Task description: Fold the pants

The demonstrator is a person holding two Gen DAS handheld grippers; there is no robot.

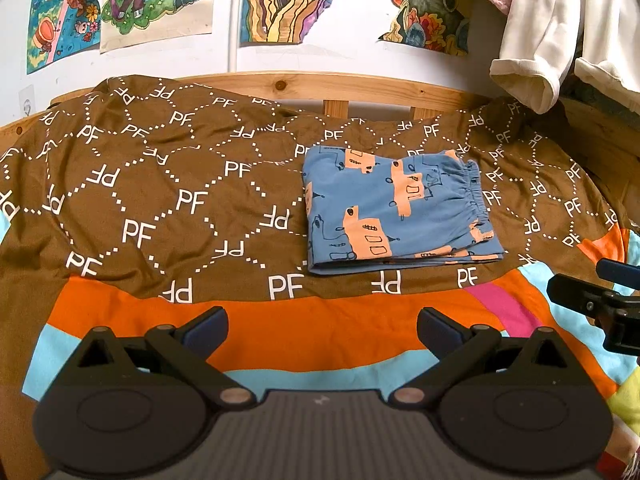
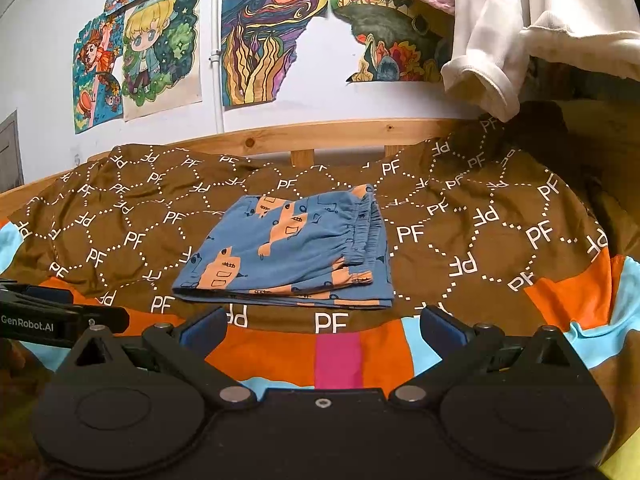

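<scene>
The blue pants (image 1: pixel 396 210) with orange printed shapes lie folded into a flat rectangle on the brown bedspread (image 1: pixel 160 184), elastic waistband to the right. They also show in the right wrist view (image 2: pixel 292 252). My left gripper (image 1: pixel 322 330) is open and empty, held back from the pants above the orange stripe. My right gripper (image 2: pixel 322 328) is open and empty, just short of the pants' near edge. The right gripper shows at the right edge of the left wrist view (image 1: pixel 612 292).
A wooden bed rail (image 1: pixel 320 88) runs behind the bedspread, against a wall with colourful drawings (image 1: pixel 280 0). White and pink garments (image 1: pixel 552 28) hang at the upper right. The quilt's near part has orange, pink and light blue stripes (image 2: pixel 340 356).
</scene>
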